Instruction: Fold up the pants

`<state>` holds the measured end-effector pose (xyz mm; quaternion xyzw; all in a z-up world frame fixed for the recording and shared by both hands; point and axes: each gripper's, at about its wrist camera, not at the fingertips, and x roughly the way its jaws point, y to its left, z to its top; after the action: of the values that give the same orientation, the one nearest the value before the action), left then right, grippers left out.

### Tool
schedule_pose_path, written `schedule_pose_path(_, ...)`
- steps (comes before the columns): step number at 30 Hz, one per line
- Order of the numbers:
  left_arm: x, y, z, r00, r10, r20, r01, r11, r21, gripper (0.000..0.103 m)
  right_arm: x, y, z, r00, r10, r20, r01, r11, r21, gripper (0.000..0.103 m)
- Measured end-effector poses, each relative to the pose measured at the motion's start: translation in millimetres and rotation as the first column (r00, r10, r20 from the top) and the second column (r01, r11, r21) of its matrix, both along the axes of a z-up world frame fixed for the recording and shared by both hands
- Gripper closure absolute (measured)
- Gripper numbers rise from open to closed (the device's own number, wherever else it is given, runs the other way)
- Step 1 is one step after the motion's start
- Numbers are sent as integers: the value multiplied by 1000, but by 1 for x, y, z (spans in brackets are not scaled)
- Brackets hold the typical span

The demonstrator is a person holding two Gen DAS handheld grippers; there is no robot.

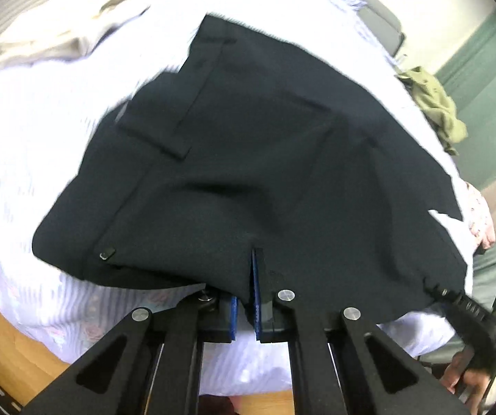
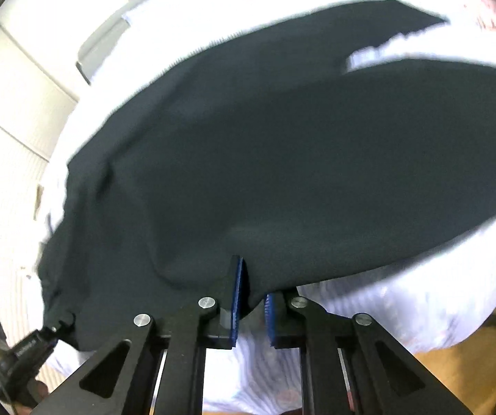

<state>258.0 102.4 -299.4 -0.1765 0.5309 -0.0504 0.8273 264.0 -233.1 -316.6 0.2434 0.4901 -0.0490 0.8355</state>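
Dark navy pants (image 1: 248, 159) lie spread on a pale striped sheet (image 1: 33, 159), waistband with a small clasp (image 1: 106, 253) at the left. My left gripper (image 1: 246, 297) is shut on the near edge of the pants by the waist. My right gripper (image 2: 253, 297) is shut on the near edge of the pants (image 2: 282, 159) further along the leg. Each gripper shows in the other's view, the right at the pants' corner (image 1: 469, 306) and the left at the lower left (image 2: 26, 349).
A beige folded garment (image 1: 57, 38) lies at the far left of the bed. An olive garment (image 1: 431, 103) lies at the far right edge. The wooden bed frame (image 1: 2, 332) runs along the near side. A grey headboard (image 1: 379, 3) is beyond.
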Motion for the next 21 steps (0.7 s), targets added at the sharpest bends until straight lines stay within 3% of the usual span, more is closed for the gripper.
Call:
schedule_pose_path(6, 25, -8, 81, 992, -15, 125, 13, 1000, 18, 95, 40, -2, 86, 993, 8, 122, -3, 999, -37, 92)
schedule_pose_path(10, 83, -11, 120, 977, -40, 209, 35, 999, 27, 95, 81, -9, 125, 985, 12, 174, -2, 998, -61, 93)
schedule_pose_path(15, 165, -13, 129, 960, -103, 259, 91, 994, 57, 95, 137, -17, 137, 981, 18, 192, -2, 996, -84, 94)
schedule_pose_path(21, 261, -13, 110, 951, -188, 246, 164, 980, 116, 95, 213, -19, 125, 984, 56, 171, -30, 988, -154, 94)
